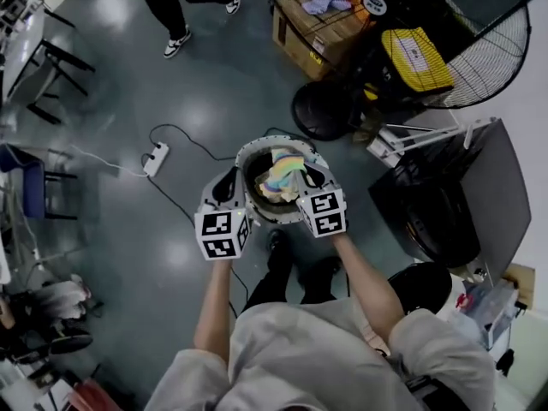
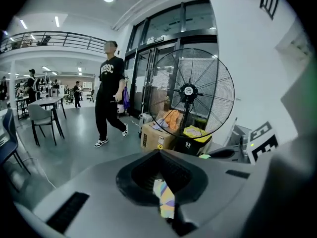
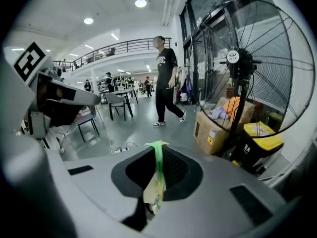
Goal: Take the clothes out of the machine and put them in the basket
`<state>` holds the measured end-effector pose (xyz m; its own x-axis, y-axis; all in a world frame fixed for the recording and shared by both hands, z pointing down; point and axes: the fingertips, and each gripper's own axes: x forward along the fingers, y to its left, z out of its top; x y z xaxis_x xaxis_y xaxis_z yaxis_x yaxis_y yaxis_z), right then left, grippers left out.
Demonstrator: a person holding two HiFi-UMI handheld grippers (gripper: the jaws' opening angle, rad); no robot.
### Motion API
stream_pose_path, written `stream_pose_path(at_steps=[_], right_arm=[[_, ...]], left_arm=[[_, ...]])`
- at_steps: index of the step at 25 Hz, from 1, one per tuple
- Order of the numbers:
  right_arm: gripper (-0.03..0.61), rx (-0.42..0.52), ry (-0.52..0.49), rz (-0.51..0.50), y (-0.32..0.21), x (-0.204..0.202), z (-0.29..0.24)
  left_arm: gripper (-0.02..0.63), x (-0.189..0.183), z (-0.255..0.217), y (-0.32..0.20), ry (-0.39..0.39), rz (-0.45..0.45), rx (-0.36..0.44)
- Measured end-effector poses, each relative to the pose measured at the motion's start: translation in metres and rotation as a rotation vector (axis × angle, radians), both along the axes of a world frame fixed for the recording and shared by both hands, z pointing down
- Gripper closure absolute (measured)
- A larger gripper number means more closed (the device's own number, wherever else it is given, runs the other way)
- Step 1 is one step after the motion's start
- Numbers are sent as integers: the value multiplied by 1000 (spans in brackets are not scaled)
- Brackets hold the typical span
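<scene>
Pinching the pastel, multicoloured garment from both sides, your two grippers have it between them over the round, grey-rimmed tub on the floor just ahead of your feet. The left gripper has its jaws closed on a fold of the striped fabric. The right gripper is likewise clamped, on a green and pale yellow edge of the cloth that stands up between its jaws. From your head view the garment sits inside the outline of the tub's rim; whether it hangs clear of the opening or rests partly inside cannot be told.

A white power strip lies on the grey floor to the left of the tub, with a dark cable running towards the tub. To your right stands a dark, mesh-sided bin beside a grey panel. Further off are a large floor fan, a black bin with a yellow lid and a cardboard box with cloths on top. A person in black is walking across the floor beyond.
</scene>
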<state>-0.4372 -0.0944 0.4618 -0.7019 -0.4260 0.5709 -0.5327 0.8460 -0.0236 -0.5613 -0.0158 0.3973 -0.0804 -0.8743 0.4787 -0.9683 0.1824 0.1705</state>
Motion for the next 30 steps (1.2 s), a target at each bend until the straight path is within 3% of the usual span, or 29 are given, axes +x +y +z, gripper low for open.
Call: stream_pose_path(at_steps=[3,8,11,12,14,19,28,30], right_arm=[[549,-63,42,25,-6,-3,47],[538,-261,198,85,-13,6,151],[332,-351,230,110,-10,11,180],[289,-352,228,110,-10,10,181],[273,-330,214,93,-11,2,177],[321,-255,166,99,-5,4,148],[525,-107,14,202,-13,44,42],[544,-75,-2,202,-14,57,20]], left_arm=[[595,-5,16,0,13,0,-19],[595,-13,27,-5,15,5,-29],[595,-13,24,-5,13,3,-19],[595,-14,23,-4,13,3,-16],[595,-18,22,-4,10,3,-11],[595,-11,24,-1,18,14,-15],[595,11,3,0,17,41,5],[595,20,-2,-2,19,35,13]])
